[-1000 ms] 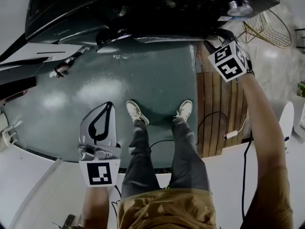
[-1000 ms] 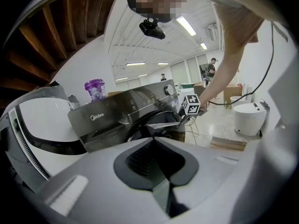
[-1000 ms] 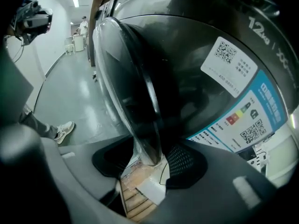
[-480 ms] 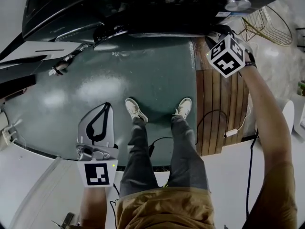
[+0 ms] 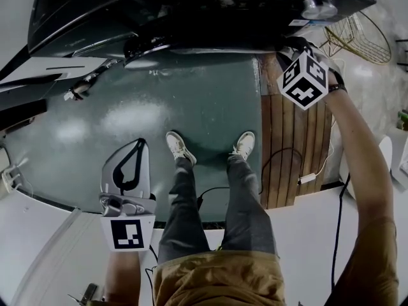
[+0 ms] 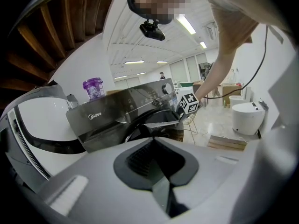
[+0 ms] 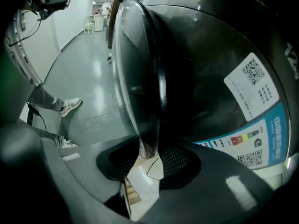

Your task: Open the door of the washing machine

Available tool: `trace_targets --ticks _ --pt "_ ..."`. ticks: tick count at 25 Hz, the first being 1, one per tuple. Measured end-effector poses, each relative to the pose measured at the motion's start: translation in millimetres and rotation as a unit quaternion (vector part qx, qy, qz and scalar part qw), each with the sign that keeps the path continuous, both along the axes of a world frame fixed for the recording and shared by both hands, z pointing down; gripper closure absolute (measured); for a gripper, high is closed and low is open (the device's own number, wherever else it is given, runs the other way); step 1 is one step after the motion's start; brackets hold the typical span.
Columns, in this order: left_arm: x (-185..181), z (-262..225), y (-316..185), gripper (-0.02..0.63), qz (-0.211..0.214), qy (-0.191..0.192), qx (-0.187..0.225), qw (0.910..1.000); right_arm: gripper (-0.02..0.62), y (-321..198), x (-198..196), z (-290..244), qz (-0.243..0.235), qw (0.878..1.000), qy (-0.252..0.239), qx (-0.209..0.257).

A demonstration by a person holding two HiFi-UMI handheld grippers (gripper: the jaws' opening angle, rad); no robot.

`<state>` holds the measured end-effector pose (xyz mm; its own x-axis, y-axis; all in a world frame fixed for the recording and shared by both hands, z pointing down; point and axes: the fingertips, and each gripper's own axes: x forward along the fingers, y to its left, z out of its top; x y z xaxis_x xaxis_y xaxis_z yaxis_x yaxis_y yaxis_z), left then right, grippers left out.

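The dark washing machine (image 5: 191, 11) fills the top of the head view, and its round glass door (image 7: 135, 78) stands slightly ajar. My right gripper (image 7: 149, 160) points steeply down at the machine's right side (image 5: 287, 44). Its jaws are closing, with the door's rim (image 7: 148, 143) between the pads, which lie against it on both sides. My left gripper (image 5: 140, 144) hangs low at the left, well away from the machine, shut with nothing in it. In the left gripper view (image 6: 156, 171) it looks up at the machine's front (image 6: 117, 113).
A wooden pallet (image 5: 296, 152) with a cable (image 5: 306, 177) over it lies right of my feet (image 5: 178, 148). A wire basket (image 5: 360, 37) stands at the far right. A purple bottle (image 6: 93, 87) sits on the machine's top. A white round unit (image 6: 245, 115) stands further right.
The right gripper has rolled at the machine's right side, so its marker cube shows another face. The left gripper has stayed where it was.
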<state>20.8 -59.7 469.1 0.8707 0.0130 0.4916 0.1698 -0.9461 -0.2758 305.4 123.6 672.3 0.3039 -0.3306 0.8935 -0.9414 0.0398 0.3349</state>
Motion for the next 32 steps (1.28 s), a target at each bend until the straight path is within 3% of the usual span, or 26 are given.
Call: trace_targets --ticks 25,27,29,32 --pt "8.6 -2.8 -2.2 0.546 -0.006 -0.005 -0.003 1.0000 0.468 1.9 0.1 -3.4 -0.017 1.000 0.014 -0.015" --pt "8.7 -2.8 -3.4 0.546 -0.003 -0.005 -0.003 1.0000 0.483 13.9 -26.9 -1.6 -0.057 0.998 -0.009 -0.026" --pt "8.8 0.2 -2.3 0.546 0.002 -0.007 -0.006 1.0000 0.506 33.6 -86.6 8.5 -0.100 0.993 -0.063 -0.019" --pt "6.1 6.7 8.1 0.546 0.011 -0.012 -0.012 0.9998 0.503 52.2 -157.7 16.0 -0.077 0.990 -0.120 0.017"
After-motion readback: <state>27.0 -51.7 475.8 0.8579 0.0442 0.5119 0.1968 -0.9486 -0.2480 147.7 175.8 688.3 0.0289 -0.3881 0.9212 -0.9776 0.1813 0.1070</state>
